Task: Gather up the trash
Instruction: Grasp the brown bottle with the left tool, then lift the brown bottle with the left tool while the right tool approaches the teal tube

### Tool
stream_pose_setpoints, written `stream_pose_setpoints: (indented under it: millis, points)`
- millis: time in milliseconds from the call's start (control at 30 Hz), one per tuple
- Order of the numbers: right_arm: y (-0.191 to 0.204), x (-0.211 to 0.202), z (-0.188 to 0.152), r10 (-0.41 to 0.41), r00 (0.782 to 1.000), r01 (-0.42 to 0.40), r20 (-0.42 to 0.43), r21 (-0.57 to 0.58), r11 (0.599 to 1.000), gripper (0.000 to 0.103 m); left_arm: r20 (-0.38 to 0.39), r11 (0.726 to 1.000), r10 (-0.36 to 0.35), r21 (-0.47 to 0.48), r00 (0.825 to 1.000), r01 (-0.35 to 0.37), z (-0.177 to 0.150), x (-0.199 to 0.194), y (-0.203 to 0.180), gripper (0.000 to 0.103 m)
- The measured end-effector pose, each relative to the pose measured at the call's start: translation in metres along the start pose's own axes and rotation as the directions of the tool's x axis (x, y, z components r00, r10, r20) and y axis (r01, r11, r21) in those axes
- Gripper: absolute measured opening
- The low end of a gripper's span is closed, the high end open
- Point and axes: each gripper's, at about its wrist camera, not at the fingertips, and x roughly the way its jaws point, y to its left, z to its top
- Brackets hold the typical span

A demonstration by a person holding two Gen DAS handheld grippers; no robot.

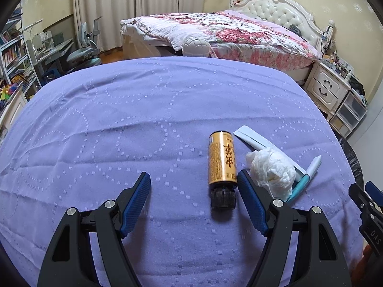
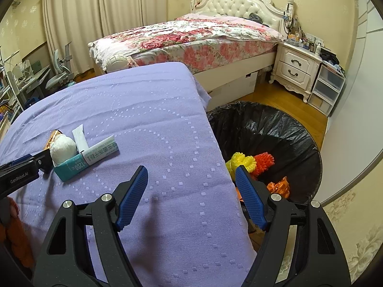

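**Trash cluster near the right edge, both grippers unloaded**

Left gripper (image 1: 194,179): ribbed blue pads spread wide, holding nothing, low over the quilted lilac tabletop cover (image 1: 119,119). Cylindrical orange bottle (image 1: 222,160), black knurled cap, lies just inside its right pad. Beside it: crumpled white tissue ball (image 1: 271,169), flat white tube (image 1: 251,138), teal-and-white carton (image 2: 88,160). Right gripper (image 2: 190,174): jaws apart, empty, straddling the cover's right edge beside the black-lined bin (image 2: 275,124).

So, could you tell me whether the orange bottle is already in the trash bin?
No, the orange bottle lies on the purple cloth, between the fingers of the open left gripper.
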Motion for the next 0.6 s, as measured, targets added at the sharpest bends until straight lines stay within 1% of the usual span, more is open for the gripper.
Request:
stream_pose_setpoints:
  millis: [100,133,267,300,367,433,600]
  points:
    - [0.0,0.0,0.0,0.0,1.0,0.0,-0.001,0.0,1.0,0.074,0.01,1.0,-0.006,0.017,1.0,0.006,0.006,0.002,-0.006,0.072]
    - [0.0,0.0,0.0,0.0,1.0,0.0,-0.001,0.0,1.0,0.074,0.009,1.0,-0.011,0.022,1.0,0.011,0.007,0.003,-0.007,0.069]
    - [0.0,0.0,0.0,-0.002,1.0,0.002,0.0,-0.004,1.0,0.074,-0.007,0.999,-0.032,0.031,0.999,0.032,0.01,0.009,-0.01,0.05]
    - [0.0,0.0,0.0,-0.001,1.0,0.001,0.0,-0.003,1.0,0.074,-0.01,0.999,-0.038,0.038,0.999,0.038,0.01,0.01,-0.01,0.047]
    - [0.001,0.001,0.0,0.0,1.0,0.0,-0.001,-0.003,1.0,0.074,-0.014,0.998,-0.041,0.051,0.999,0.042,0.01,0.012,-0.013,0.034]
    - [0.001,0.0,0.0,0.0,1.0,0.0,0.0,-0.003,1.0,0.074,-0.016,0.997,-0.052,0.059,0.998,0.053,0.008,0.012,-0.014,0.025]
    - [0.006,0.001,0.0,0.005,1.0,-0.005,-0.001,-0.015,1.0,0.074,0.0,0.996,-0.058,0.068,0.998,0.058,0.001,0.005,-0.009,0.025]
